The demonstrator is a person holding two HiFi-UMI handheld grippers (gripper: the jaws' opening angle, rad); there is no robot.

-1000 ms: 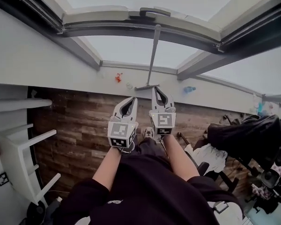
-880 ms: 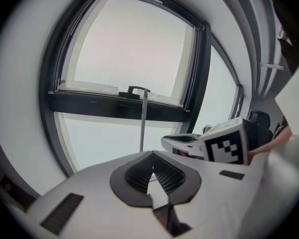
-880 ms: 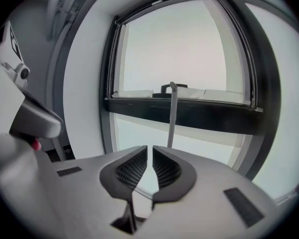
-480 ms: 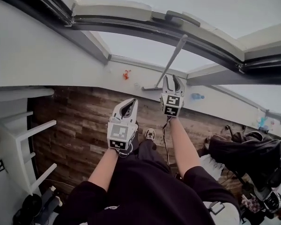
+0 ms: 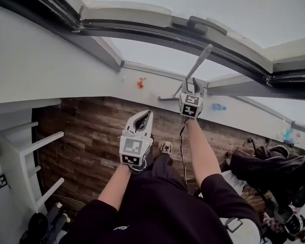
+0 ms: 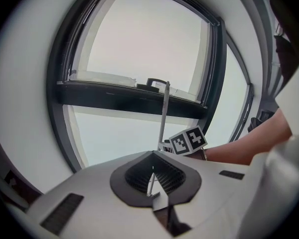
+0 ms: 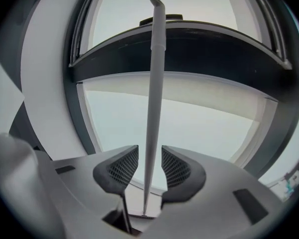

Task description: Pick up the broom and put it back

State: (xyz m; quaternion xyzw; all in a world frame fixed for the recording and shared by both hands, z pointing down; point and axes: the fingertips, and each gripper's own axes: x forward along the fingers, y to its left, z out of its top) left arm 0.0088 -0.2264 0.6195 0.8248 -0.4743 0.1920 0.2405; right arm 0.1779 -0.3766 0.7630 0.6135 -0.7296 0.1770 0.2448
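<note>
Overhead, in the head view, the long grey-handled broom (image 5: 195, 67) leans against the dark-framed window (image 5: 142, 31). Its handle top rests on the frame's crossbar and its flat head sits at the foot of the window, just above the brown wood-plank floor (image 5: 86, 131). The right gripper (image 5: 191, 82) reaches up to the lower part of the handle, close to the window. The left gripper (image 5: 144, 115) hangs lower and further back from the window, over the floor, well apart from the broom.

In the left gripper view, the two dark ribbed jaws are pressed together with nothing between them. Beyond them the broom handle (image 6: 163, 111) stands upright against the window's crossbar (image 6: 109, 96), with the right gripper's marker cube just beside it.

In the right gripper view, the jaws have just been opening and now stand spread. The grey handle (image 7: 153, 93) rises between them toward the crossbar (image 7: 214, 49) — a clear gap shows on either side, so neither pad presses it.
</note>
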